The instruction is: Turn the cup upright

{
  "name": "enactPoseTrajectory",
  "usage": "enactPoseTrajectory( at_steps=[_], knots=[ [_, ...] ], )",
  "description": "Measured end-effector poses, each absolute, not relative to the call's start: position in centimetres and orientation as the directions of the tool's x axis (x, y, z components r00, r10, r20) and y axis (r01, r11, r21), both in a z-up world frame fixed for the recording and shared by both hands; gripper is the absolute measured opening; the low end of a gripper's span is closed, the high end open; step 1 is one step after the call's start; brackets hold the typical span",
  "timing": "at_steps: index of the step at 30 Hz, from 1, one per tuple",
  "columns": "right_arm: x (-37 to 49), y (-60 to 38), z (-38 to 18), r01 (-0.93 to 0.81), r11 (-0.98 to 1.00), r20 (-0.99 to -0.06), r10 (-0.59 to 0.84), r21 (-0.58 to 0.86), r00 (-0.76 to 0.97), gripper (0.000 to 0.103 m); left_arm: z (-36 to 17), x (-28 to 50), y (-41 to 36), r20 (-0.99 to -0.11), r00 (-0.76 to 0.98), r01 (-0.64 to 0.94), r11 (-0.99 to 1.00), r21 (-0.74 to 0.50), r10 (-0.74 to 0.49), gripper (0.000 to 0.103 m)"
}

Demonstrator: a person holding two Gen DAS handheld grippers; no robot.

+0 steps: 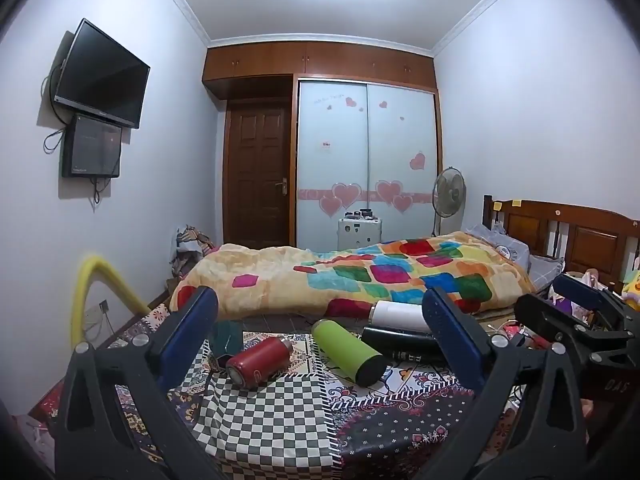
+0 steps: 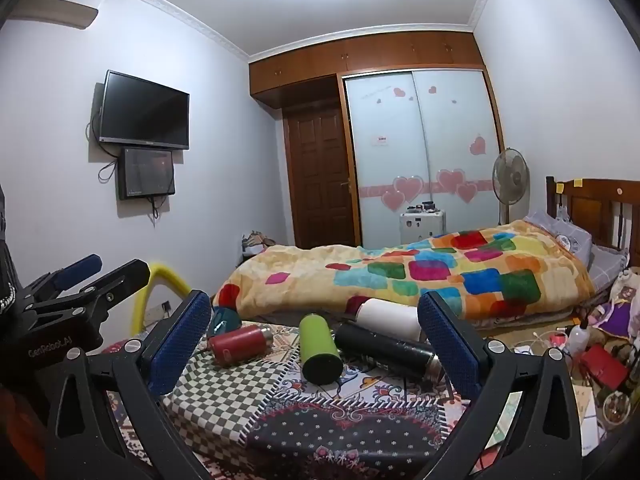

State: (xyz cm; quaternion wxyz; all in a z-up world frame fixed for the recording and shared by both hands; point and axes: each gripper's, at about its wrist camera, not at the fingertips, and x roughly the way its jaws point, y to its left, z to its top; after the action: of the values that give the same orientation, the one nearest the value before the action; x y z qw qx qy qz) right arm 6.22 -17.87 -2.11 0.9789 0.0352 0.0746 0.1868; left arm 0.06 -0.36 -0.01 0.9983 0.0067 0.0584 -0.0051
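Several flasks lie on their sides on a patterned tablecloth (image 1: 260, 420): a red one (image 1: 258, 362) (image 2: 239, 343), a green one (image 1: 347, 351) (image 2: 319, 348), a black one (image 1: 400, 343) (image 2: 386, 350) and a white one (image 1: 398, 314) (image 2: 390, 316). A dark teal cup (image 1: 227, 337) (image 2: 224, 319) sits at the far left behind the red flask. My left gripper (image 1: 320, 336) is open and empty, above the table's near part. My right gripper (image 2: 316, 340) is open and empty, also short of the flasks. Each gripper shows in the other's view, the right one (image 1: 560, 304) and the left one (image 2: 100, 272).
A bed with a colourful blanket (image 1: 360, 276) stands just behind the table. A yellow foam tube (image 1: 96, 296) arches at the left. Clutter (image 2: 600, 352) lies to the right of the table. A wardrobe, door, fan and wall screens are at the back.
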Motion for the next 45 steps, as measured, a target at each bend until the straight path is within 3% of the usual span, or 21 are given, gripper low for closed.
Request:
enactPoseTrajectory(
  at_steps=[3,6,45],
  knots=[
    [6.3,-17.8,-2.1,-0.358,0.929,-0.136,0.369,0.096,0.920,0.103,0.0,1.7,0.4,-0.154,0.988,-0.004,1.000,-0.022,0.000,0.103],
    [6.4,-17.7,-2.2,-0.358,0.929,-0.138,0.368,0.096,0.919,0.103,-0.3,0.6,0.5,-0.111,0.994,-0.005,1.000,-0.021,0.003,0.103],
    [7.0,-17.6,-2.8,-0.363,0.926,-0.141,0.374,0.101,0.917,0.103,-0.6,0.9,0.3,-0.107,0.994,0.007,1.000,0.009,-0.006,0.103]
  ],
)
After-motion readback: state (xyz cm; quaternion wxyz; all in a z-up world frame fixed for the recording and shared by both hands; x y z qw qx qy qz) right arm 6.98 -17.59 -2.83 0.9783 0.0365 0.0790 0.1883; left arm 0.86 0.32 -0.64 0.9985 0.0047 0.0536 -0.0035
